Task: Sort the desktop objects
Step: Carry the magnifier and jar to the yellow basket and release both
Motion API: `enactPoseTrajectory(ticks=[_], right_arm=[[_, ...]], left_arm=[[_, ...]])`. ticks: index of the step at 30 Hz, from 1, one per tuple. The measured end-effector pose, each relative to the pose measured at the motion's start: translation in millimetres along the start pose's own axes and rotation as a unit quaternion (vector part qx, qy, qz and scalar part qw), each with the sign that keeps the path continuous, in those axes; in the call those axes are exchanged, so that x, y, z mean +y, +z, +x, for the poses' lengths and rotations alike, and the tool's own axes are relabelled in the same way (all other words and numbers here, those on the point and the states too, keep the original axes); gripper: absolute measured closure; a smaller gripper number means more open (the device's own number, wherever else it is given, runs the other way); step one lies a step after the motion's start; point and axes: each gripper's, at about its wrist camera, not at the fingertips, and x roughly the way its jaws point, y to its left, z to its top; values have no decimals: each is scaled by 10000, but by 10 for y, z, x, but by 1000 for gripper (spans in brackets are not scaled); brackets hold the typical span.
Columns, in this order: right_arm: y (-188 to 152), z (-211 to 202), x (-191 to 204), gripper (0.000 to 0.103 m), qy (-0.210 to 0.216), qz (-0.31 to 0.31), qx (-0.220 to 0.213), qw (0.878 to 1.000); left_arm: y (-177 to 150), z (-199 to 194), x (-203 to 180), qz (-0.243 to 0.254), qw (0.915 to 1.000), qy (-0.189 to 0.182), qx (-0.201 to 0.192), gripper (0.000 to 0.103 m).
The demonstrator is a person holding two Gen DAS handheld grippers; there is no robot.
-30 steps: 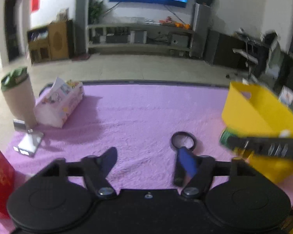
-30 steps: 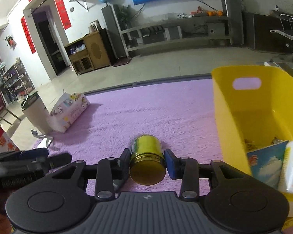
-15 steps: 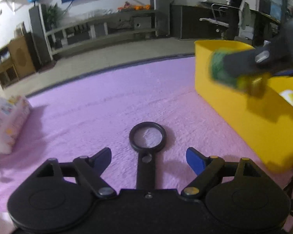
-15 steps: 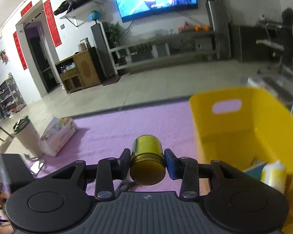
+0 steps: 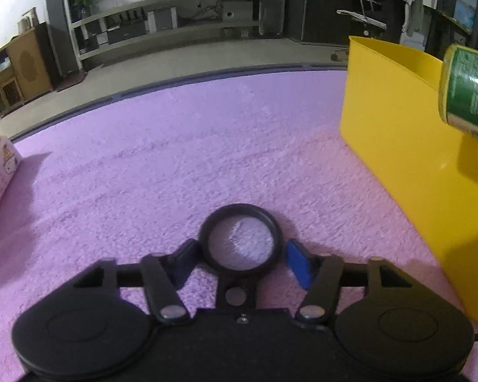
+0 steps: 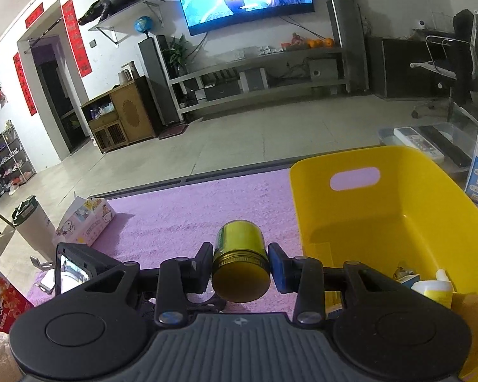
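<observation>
The green-labelled glass jar with a gold metal screw lid (image 6: pixel 240 262) lies on its side in the air, clamped at the neck between the blue-padded jaws of the right gripper (image 6: pixel 241 270), lid end toward the camera. It sits left of the yellow plastic bin (image 6: pixel 398 213) and above the purple fleecy cloth covering the desk (image 6: pixel 181 219). I judge the jar rigid, fairly heavy for its size, smooth-sided and breakable, so the hold just below the ridged lid, where the pads bite on the shoulder, looks sound; it should be lowered into the bin, not dropped.

The black plastic round-framed magnifying glass (image 5: pixel 240 238) lies flat on the cloth, its lens ring between the parted jaws of the left gripper (image 5: pixel 239 262), the pads just beside the rim but seemingly not pressing it; its handle runs back under the gripper body. It looks light and stiff, with a scratchable lens, so the frame or handle is the place to pinch.

The bin is thin, glossy, smooth-walled, with a slotted handle. Right of the right jaws, it holds a white squeeze bottle with a yellow label (image 6: pixel 433 289).
</observation>
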Motion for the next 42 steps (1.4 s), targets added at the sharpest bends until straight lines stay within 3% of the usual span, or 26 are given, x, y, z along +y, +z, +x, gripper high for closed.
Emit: enactPoseTrajectory(ticks=[5,11,16,19,23,27,31,32,33,34,36,41,42], right_arm=[[-15,-66,-59,65,59,85,-36,9999],[1,-354,-218,65,113,328,-502,9981],[39,-623,-561,65,-147,671,-960,9930],[27,-756,-840,65,-323,994,-1089,9885],[-20,-831,-1125,65,-527,1268,-1026,9852],[-92,-737,-1322,65,-684,1464,-679,9845],[-134,-618,-1477,61,-781,1640,-417,9825],[-137,-591,-1516,59,-781,1696,-379,9817],[-154,-599,-1549,59,-792,1730,-361,9811],[-167,-620,-1566,59,-797,1735,-372,9809],[-176,-659,-1531,55,-824,1699,-416,9811],[-176,-698,-1416,10,-887,1499,-396,9839],[-186,-707,-1382,8,-887,1500,-315,9842]], left_arm=[[-33,-187,0,-90,9998,160,92,47],[97,-953,-33,-264,9984,96,-498,47],[377,-1699,-308,-224,9913,-300,-1262,47],[550,-1900,-610,-230,9875,-698,-1394,47],[712,-1825,-1110,-225,9853,-1153,-1237,47],[818,-1473,-1529,-238,9890,-1145,-903,47],[851,-1186,-1677,-352,9919,-1113,-498,45],[854,-1178,-1681,-387,9932,-996,-457,40],[833,-1198,-1660,-378,9945,-862,-469,25],[816,-1224,-1635,-328,9953,-762,-506,17],[812,-1302,-1627,-212,9956,-697,-596,17],[717,-1550,-1522,6,9983,-195,-544,7],[690,-1596,-1511,69,9985,-61,-548,2]])
